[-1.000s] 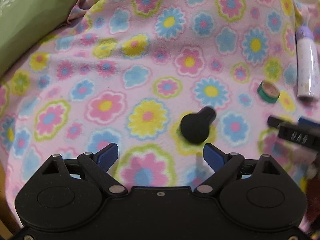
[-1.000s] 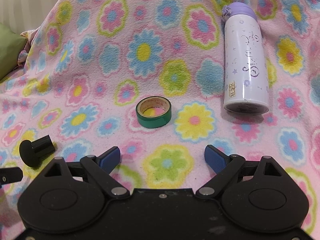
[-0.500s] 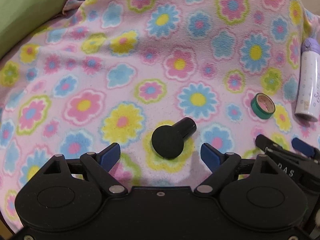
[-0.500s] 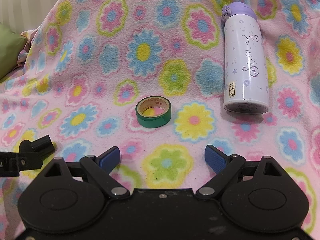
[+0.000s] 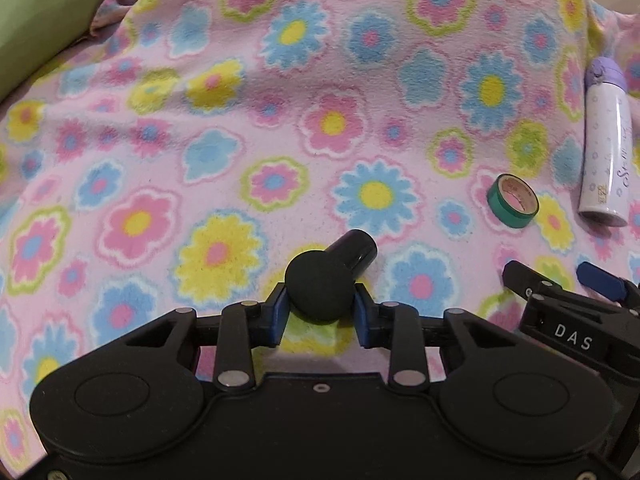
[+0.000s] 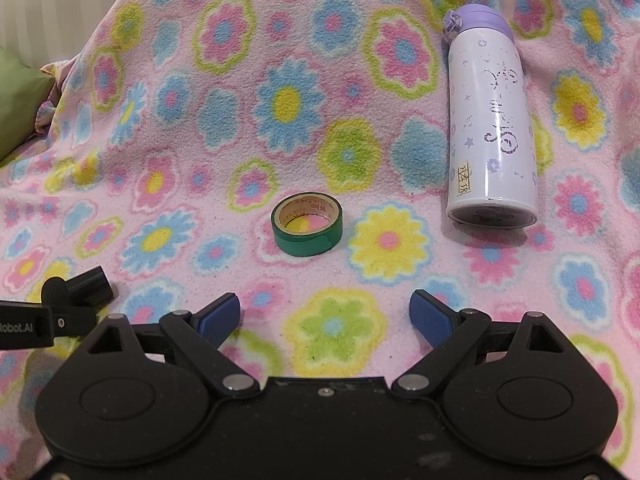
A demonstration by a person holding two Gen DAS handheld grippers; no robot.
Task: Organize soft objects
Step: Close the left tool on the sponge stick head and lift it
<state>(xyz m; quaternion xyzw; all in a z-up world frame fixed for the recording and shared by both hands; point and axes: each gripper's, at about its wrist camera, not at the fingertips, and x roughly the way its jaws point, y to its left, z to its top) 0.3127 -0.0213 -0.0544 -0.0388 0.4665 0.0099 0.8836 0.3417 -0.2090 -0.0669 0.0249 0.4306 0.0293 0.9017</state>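
Observation:
A black knob-shaped piece, with a round foam head and a short cylinder stem, lies on the flowered pink blanket. My left gripper is shut on its round head, the blue pads pressed to both sides. It also shows at the left edge of the right wrist view, partly hidden by the left gripper. My right gripper is open and empty, low over the blanket. A green tape roll lies ahead of it and also shows in the left wrist view.
A white bottle with a purple cap lies on the blanket at the right; it also shows in the left wrist view. A green pillow sits at the far left. The right gripper shows at the left view's right edge.
My left gripper moved forward to the black knob and closed on its round head. The right gripper, tape and bottle have stayed where they were.

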